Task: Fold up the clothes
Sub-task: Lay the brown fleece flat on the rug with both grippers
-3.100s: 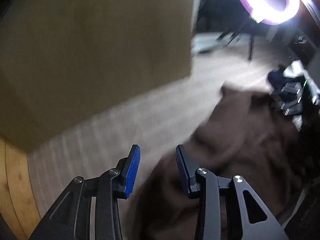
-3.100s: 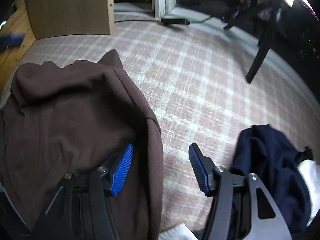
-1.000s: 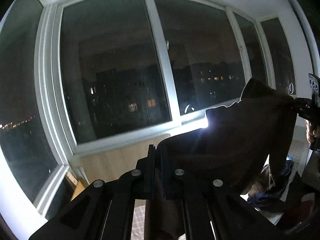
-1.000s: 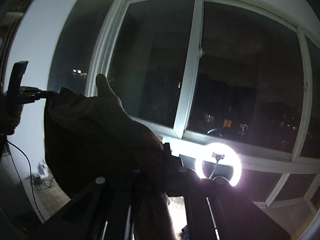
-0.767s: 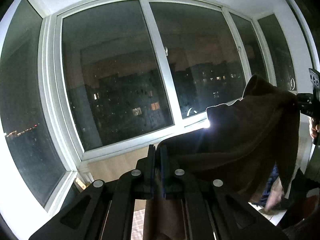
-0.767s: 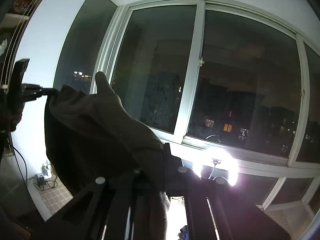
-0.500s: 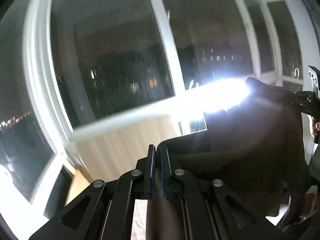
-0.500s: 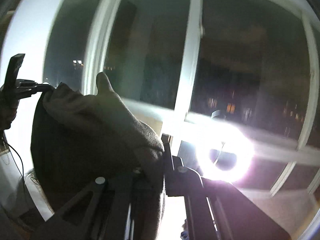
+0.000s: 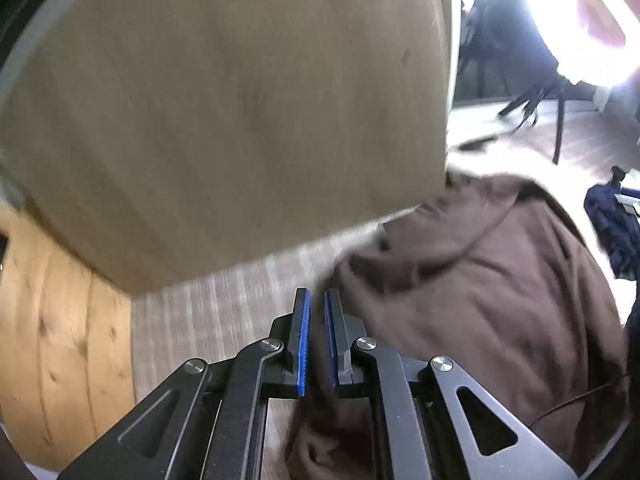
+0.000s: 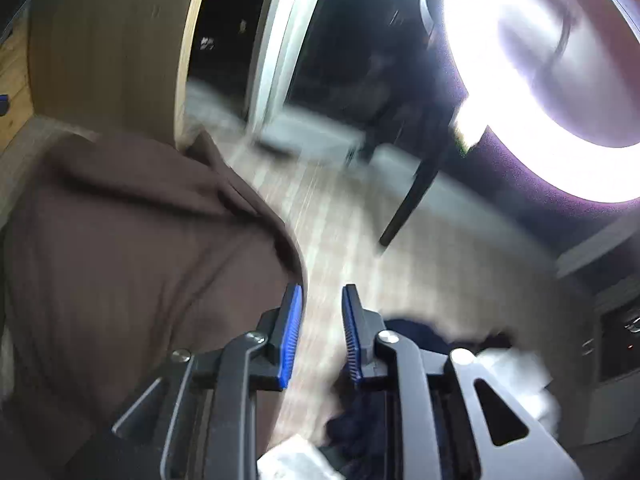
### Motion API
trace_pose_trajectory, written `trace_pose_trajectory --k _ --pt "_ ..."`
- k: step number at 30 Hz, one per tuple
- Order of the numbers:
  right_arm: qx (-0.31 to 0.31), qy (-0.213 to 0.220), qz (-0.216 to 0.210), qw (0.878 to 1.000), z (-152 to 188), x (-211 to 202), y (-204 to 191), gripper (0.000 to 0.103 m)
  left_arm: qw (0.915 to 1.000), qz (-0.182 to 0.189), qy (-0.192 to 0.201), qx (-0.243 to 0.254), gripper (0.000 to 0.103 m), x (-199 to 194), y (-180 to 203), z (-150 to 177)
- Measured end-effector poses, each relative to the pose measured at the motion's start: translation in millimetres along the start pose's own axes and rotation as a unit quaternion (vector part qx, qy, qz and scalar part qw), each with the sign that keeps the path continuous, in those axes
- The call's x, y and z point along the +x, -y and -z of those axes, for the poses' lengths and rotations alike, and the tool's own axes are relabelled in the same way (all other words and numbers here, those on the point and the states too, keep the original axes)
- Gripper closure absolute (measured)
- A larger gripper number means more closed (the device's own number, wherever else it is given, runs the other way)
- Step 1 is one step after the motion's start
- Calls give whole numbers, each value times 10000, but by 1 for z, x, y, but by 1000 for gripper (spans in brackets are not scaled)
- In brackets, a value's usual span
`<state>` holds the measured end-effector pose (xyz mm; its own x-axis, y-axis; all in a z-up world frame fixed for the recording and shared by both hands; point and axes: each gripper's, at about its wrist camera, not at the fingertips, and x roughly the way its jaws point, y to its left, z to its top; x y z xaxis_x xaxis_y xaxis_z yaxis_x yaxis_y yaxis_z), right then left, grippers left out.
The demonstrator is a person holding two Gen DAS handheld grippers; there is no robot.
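The checked bed cover [image 9: 224, 300] fills the floor of both views and serves as the working surface, bounded at its far end by one wooden panel [image 9: 240, 100]. On it lies one brown hooded garment [image 9: 500, 300], spread broad with its hood toward the panel, which looks like a lay-out meant to give flat cloth to fold; whether any fold is already in it cannot be told from the blurred views. One ring light [image 10: 560, 60] glares above on dark legs, evidently there to light the work. One navy garment [image 10: 400, 360] lies bunched off to the right, with something white beside it, probably waiting its turn or set aside. The left gripper [image 9: 316, 344] sits at the brown garment's left edge, its fingers nearly together; whether cloth is pinched between them I cannot tell. The right gripper [image 10: 320, 336] hangs just off the garment's right edge, its fingers parted around nothing.
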<state>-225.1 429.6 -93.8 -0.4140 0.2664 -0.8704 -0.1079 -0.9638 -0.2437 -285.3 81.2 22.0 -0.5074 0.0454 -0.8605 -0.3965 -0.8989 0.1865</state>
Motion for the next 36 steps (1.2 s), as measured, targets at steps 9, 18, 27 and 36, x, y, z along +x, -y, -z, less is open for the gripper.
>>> trace_pose_trajectory --k 9,18,27,36 --pt "538 -983 -1385 9840 146 9 -18 45 9946 592 -736 -430 74 10 -29 179" --pt "149 -1563 -1491 9763 211 6 -69 45 9861 896 -1329 -442 69 15 10 269" --pt "348 -487 -1174 9913 197 -67 -36 102 9954 505 -692 -435 100 -37 -14 253" --pt "729 -385 -442 9956 190 -120 33 65 9883 -1298 -437 -673 87 -72 -91 245"
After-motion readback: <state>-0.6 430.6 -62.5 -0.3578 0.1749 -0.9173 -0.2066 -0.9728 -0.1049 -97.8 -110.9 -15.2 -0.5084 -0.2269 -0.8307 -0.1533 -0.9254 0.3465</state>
